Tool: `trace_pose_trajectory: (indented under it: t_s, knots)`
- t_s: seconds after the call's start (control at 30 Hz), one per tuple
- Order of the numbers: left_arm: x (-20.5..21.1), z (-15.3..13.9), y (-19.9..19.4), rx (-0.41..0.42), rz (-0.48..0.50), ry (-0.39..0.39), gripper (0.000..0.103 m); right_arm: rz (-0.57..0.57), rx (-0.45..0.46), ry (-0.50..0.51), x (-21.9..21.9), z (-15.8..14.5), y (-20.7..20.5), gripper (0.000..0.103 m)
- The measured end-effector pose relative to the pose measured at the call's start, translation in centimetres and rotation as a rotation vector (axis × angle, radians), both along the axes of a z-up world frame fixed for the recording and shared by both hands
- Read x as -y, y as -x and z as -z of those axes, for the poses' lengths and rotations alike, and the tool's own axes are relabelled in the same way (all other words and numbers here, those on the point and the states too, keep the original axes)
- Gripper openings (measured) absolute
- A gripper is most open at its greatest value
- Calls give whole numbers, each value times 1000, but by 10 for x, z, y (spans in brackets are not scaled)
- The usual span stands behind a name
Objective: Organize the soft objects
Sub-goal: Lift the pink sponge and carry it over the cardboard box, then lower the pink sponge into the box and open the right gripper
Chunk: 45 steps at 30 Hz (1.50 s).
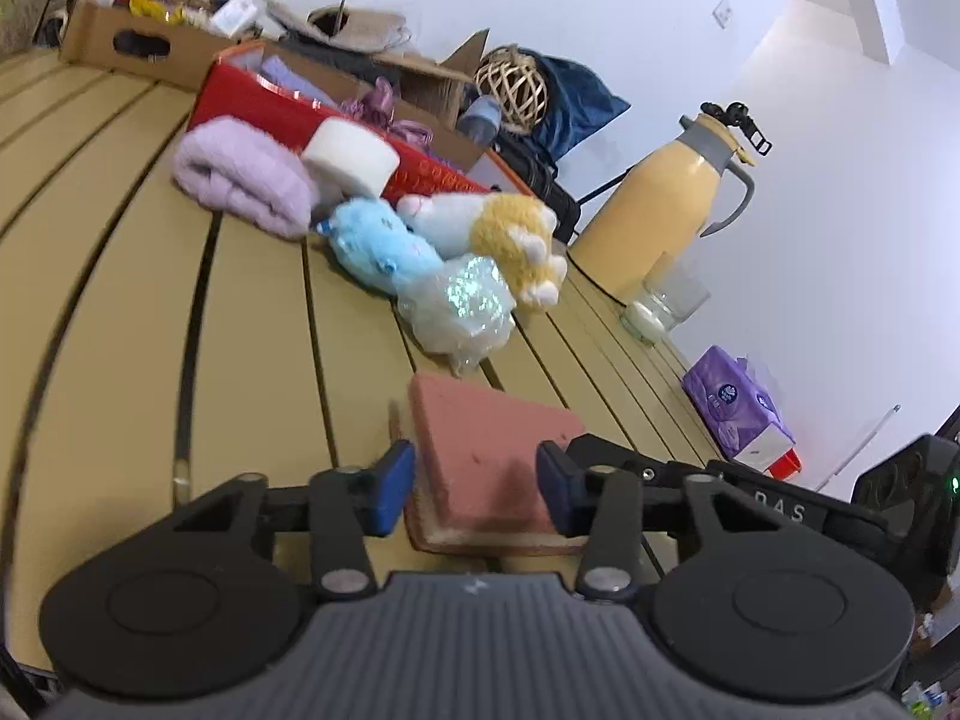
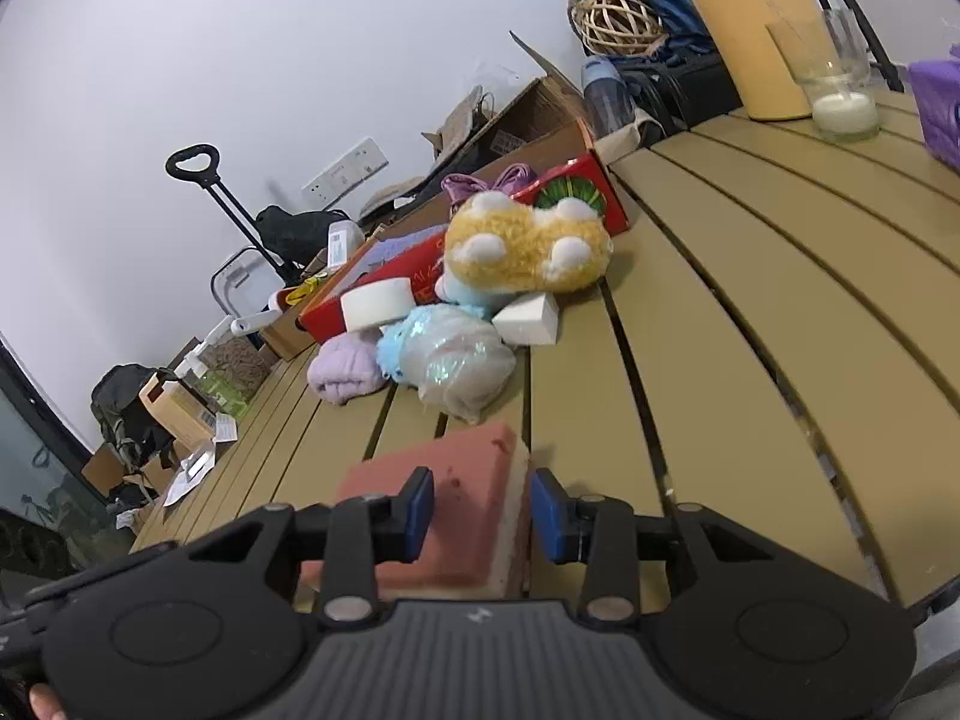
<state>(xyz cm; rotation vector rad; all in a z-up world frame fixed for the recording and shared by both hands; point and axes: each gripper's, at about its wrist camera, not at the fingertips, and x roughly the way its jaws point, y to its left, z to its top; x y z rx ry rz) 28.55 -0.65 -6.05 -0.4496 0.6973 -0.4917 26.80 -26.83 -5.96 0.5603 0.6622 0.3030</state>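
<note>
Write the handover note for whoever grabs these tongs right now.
Left tongs: open, straddling the pink sponge on the slatted table; contact unclear.
Right tongs: open around the same sponge's other end, not clamped.
Purple towel, white foam roll, blue plush, yellow plush, wrapped bundle and white foam block are piled beside the red box.
Done: nothing evidently sorted.
Left: grip the sponge, then organize the pile.

Pink sponge (image 1: 486, 456) flat on table
</note>
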Motion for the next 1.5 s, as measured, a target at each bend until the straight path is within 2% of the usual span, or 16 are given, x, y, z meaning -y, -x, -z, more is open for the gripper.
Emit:
trace_pose_trajectory:
  t_s: [0.07,0.13,0.27,0.37,0.47,0.6,0.7,0.87,0.97,1.03,1.1,1.17,1.23,1.27,1.37,1.5]
  knots:
    - [-1,1,-1,-7,-3,13,40,2,0,-10,0,1,1,35]
    - [-3,1,-2,-11,-11,16,32,-4,-5,-21,0,1,1,33]
    - [-6,-10,0,16,-24,35,29,-11,-7,-23,0,-4,-2,29]
    - [-11,-36,-5,87,-39,57,29,-16,58,-1,-4,-28,-2,29]
    - [-20,-71,-37,175,-46,58,30,-28,149,30,-13,-63,-27,29]
    - [-34,-104,-112,210,-54,28,29,-53,208,19,-22,-103,-113,29]
    - [-49,-110,-179,159,-77,1,29,-62,179,13,-35,-114,-185,29]
    - [-63,-96,-258,86,-134,-109,29,-69,61,-5,-68,-95,-289,29]
    - [-67,-76,-284,26,-140,-207,30,-74,-23,-4,-86,-69,-324,29]
    - [-70,-64,-288,-4,-131,-272,31,-85,-89,2,-97,-50,-336,29]
    - [-73,-58,-283,11,-126,-334,36,-109,-136,7,-106,-39,-343,29]
    - [-75,-62,-273,37,-123,-357,39,-144,-172,30,-116,-32,-343,29]
    - [-80,-72,-261,77,-139,-358,48,-194,-199,72,-128,-31,-343,29]
    - [-82,-79,-255,94,-154,-365,48,-226,-208,86,-133,-32,-342,32]
    - [-86,-101,-240,119,-162,-377,48,-224,-177,142,-133,-45,-328,32]
    - [-86,-137,-211,173,-184,-397,54,-210,-82,151,-113,-90,-296,35]
